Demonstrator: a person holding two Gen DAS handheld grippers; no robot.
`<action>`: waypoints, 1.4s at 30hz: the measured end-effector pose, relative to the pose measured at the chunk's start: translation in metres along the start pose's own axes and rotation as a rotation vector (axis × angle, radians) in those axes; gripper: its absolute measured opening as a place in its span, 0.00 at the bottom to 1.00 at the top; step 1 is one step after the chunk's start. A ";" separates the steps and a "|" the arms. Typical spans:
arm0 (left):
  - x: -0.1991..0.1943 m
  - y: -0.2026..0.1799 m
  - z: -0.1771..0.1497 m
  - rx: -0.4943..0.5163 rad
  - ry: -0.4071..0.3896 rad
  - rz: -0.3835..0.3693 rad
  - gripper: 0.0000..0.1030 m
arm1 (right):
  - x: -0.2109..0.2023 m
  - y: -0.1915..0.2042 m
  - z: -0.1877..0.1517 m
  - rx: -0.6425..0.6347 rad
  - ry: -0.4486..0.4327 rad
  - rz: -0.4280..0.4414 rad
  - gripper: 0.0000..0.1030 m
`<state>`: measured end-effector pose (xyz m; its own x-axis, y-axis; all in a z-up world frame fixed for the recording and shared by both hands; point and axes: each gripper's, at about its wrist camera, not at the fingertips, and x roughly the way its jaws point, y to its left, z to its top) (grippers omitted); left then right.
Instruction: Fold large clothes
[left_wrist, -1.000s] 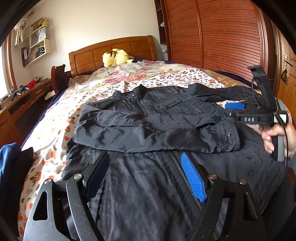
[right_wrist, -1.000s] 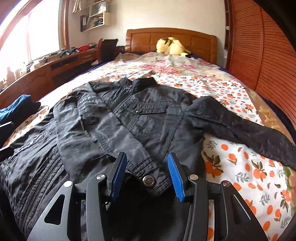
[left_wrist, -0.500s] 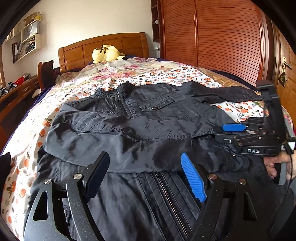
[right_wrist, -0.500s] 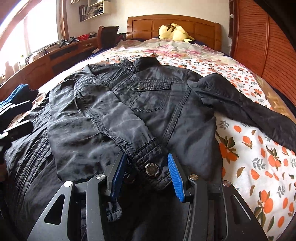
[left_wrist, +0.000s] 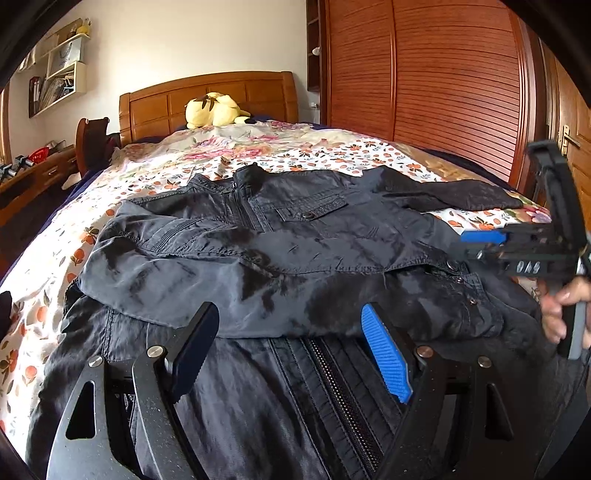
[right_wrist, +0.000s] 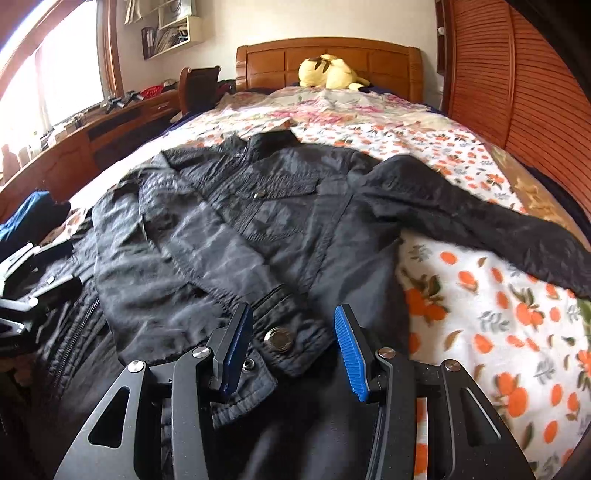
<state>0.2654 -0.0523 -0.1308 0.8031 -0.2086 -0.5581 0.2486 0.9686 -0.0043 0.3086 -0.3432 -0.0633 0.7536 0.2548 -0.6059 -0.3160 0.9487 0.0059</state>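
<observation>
Two grippers over one black jacket (left_wrist: 295, 236) spread on my flowered bedspread (left_wrist: 325, 155).

In the lower centre of my left view the left gripper (left_wrist: 291, 347) stands wide, nothing between its pads, above the zipper (left_wrist: 340, 398). In the lower centre of my right view the right gripper (right_wrist: 293, 349) is half spread around the folded sleeve's cuff (right_wrist: 284, 332), its pads apart from the cloth. The other sleeve (right_wrist: 480, 218) trails to the right edge. A yellow plush toy (right_wrist: 328, 72) lies by the headboard (right_wrist: 332, 55).
</observation>
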 end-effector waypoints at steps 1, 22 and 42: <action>0.000 0.000 0.000 -0.003 -0.001 -0.001 0.78 | -0.006 -0.006 0.003 -0.008 -0.011 -0.022 0.47; -0.001 -0.007 -0.003 0.027 -0.009 0.001 0.78 | -0.026 -0.269 0.006 0.307 0.115 -0.583 0.64; 0.001 -0.008 -0.003 0.029 -0.002 0.003 0.78 | 0.007 -0.304 0.016 0.405 0.253 -0.496 0.24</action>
<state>0.2627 -0.0599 -0.1342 0.8047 -0.2061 -0.5567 0.2622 0.9648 0.0217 0.4194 -0.6266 -0.0566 0.5804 -0.2323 -0.7805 0.3089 0.9496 -0.0530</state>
